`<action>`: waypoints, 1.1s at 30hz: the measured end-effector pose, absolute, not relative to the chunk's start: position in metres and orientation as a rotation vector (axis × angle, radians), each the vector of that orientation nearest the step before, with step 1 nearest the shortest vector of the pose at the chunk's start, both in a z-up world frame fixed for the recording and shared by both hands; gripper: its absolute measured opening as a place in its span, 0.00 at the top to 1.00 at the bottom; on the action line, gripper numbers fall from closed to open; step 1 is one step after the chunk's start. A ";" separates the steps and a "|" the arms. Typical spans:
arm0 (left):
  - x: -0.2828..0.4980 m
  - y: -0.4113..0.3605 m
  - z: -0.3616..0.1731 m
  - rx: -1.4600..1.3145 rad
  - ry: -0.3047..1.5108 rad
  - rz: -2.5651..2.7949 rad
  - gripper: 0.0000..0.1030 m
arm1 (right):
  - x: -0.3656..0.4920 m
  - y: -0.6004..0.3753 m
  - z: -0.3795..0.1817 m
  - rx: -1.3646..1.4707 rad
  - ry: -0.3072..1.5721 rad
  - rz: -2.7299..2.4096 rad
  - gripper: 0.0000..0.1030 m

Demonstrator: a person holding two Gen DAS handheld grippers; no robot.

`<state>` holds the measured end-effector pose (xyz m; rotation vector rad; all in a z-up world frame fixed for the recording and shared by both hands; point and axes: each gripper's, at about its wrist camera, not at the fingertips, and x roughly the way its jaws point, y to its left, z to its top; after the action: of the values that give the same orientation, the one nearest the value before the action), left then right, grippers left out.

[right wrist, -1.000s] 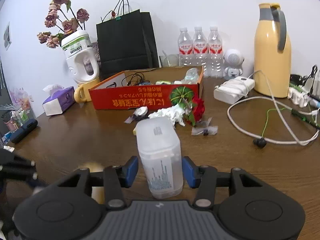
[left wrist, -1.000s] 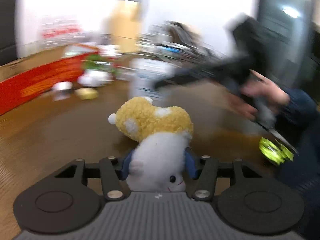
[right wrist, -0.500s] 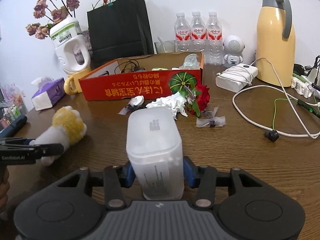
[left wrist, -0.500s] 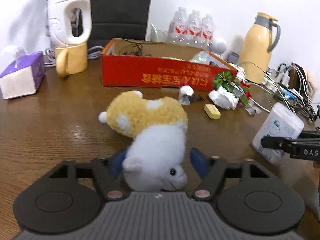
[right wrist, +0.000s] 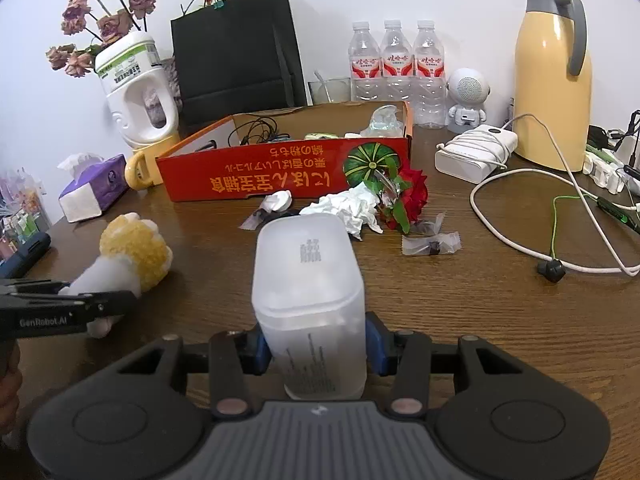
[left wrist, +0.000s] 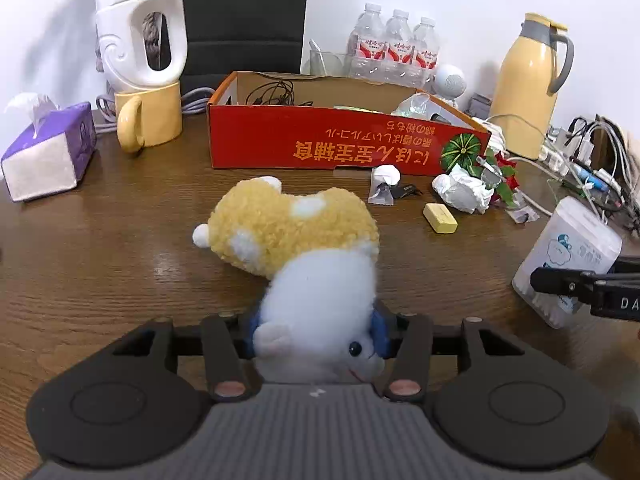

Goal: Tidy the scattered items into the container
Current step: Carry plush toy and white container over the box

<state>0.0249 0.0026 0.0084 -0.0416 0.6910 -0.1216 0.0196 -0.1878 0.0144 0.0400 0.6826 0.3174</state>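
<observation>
My left gripper (left wrist: 316,336) is shut on a yellow and white plush toy (left wrist: 296,240), held above the wooden table; the toy also shows in the right wrist view (right wrist: 128,256). My right gripper (right wrist: 316,348) is shut on a translucent white plastic box (right wrist: 310,292), which also shows at the right of the left wrist view (left wrist: 568,264). The red cardboard box (left wrist: 344,148) stands open ahead, with cables and wrappers inside; it also shows in the right wrist view (right wrist: 280,172). Loose before it lie crumpled paper (left wrist: 460,192), a yellow eraser (left wrist: 440,212), a small wrapper (left wrist: 384,184) and a red flower (right wrist: 412,196).
A purple tissue box (left wrist: 44,160), yellow mug (left wrist: 148,120) and white jug (left wrist: 140,32) stand at left. Water bottles (right wrist: 396,68), a yellow thermos (right wrist: 552,68), a white charger (right wrist: 472,152) and cables (right wrist: 560,240) are at right. A black bag (right wrist: 236,48) stands behind.
The left gripper has swung round with the plush toy, facing the red box and nearing it. The right gripper has moved a little nearer the box with the plastic box.
</observation>
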 end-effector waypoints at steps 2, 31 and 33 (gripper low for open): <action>0.027 0.002 0.008 -0.045 0.696 -0.124 0.50 | 0.021 -0.184 0.014 0.029 0.682 0.322 0.57; 0.066 -0.015 0.130 -0.079 0.290 -0.061 0.53 | 0.049 -0.185 0.132 0.085 0.351 0.301 0.58; 0.112 -0.014 0.146 -0.102 0.325 -0.050 0.53 | 0.096 -0.186 0.153 0.109 0.381 0.312 0.58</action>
<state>0.1117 -0.0138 0.1456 -0.1024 0.3249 -0.0499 0.0956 -0.1863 0.1525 0.1090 0.3810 0.3116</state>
